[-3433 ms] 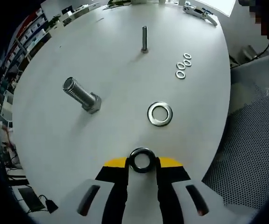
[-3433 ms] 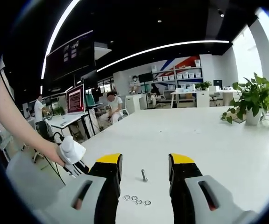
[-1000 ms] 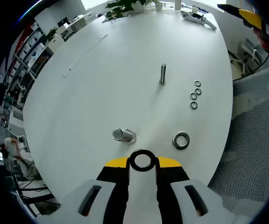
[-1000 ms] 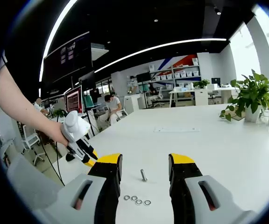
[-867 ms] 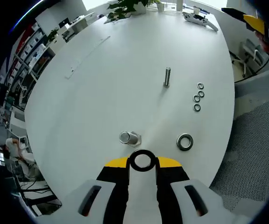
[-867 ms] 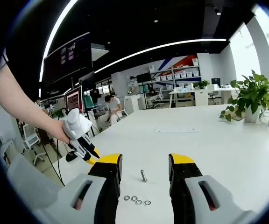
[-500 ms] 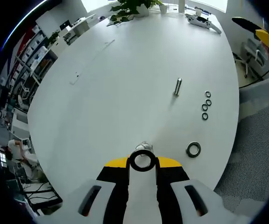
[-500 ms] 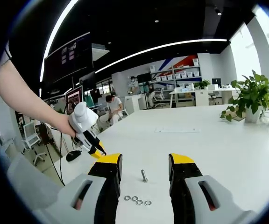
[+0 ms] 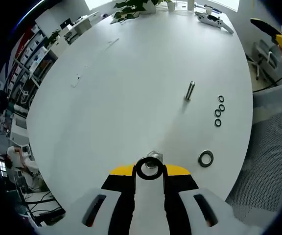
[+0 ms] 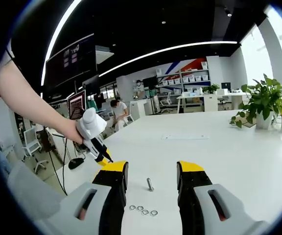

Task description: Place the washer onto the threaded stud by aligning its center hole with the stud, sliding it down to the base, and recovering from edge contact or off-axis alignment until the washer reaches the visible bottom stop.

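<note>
Washer (image 9: 149, 168) sits pinched between the left gripper's (image 9: 149, 172) yellow-tipped jaws, its hole facing the camera. Through and just past the hole shows the top of a large bolt (image 9: 153, 157) standing on the white table (image 9: 106, 98); whether washer and bolt touch is unclear. Farther off stands a thin stud (image 9: 190, 91), with three small washers (image 9: 220, 110) in a row beside it and a bigger loose washer (image 9: 205, 158) nearer the table edge. In the right gripper view, the right gripper (image 10: 151, 172) hangs with jaws wide apart and nothing between them, the stud (image 10: 150, 184) and small washers (image 10: 142, 211) beyond. A hand (image 10: 77, 132) holds the left gripper (image 10: 98, 147) at left.
</note>
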